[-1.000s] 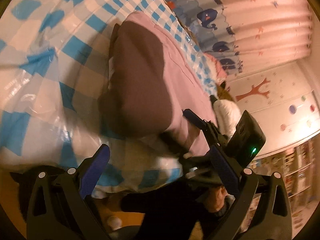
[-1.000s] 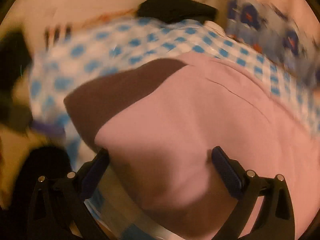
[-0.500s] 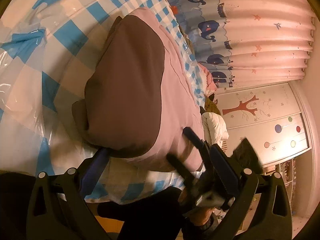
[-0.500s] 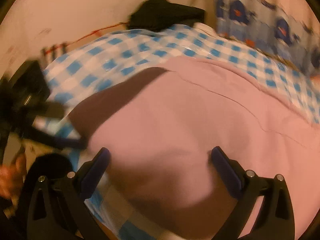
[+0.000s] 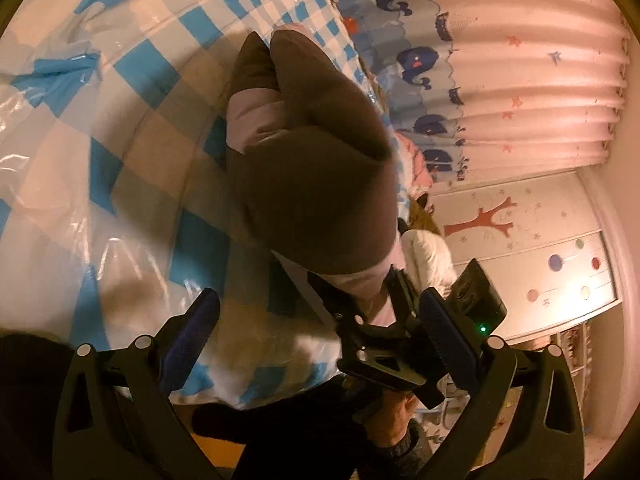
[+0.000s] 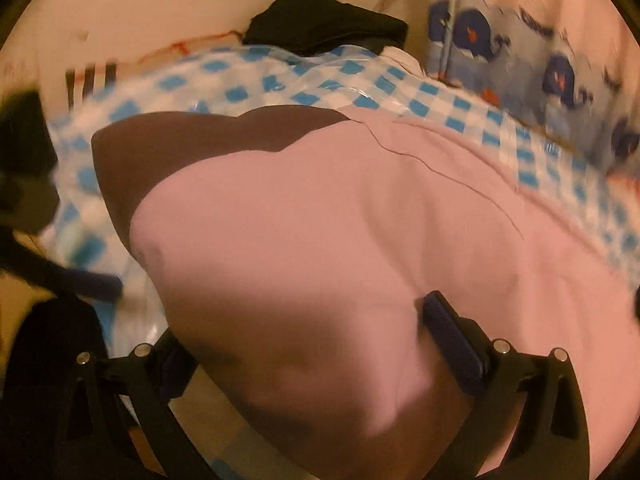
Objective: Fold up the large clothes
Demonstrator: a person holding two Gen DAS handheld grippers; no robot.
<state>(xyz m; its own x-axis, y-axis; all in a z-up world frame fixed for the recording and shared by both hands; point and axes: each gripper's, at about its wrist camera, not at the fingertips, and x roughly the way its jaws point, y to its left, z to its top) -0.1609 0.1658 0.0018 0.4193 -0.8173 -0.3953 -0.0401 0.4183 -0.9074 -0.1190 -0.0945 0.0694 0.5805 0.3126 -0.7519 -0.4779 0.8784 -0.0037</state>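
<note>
Pink and brown garment point(image 6: 340, 220) lying on the checked bed cover point(image 5: 120, 160)

Left gripper point(image 5: 320, 332) is spread wide, holding nothing. Right gripper point(image 6: 304, 340) has its jaws apart with pink cloth bunched between them.

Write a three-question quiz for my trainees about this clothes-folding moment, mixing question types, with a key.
1. True or false: the left gripper is shut on the garment.
2. What pattern covers the bed sheet? A stripes, B blue-and-white checks, C plain.
3. Name the garment's two colours.

Key: 1 false, its fingers stand apart and hold nothing. 2 B. 3 pink and dark brown.
</note>
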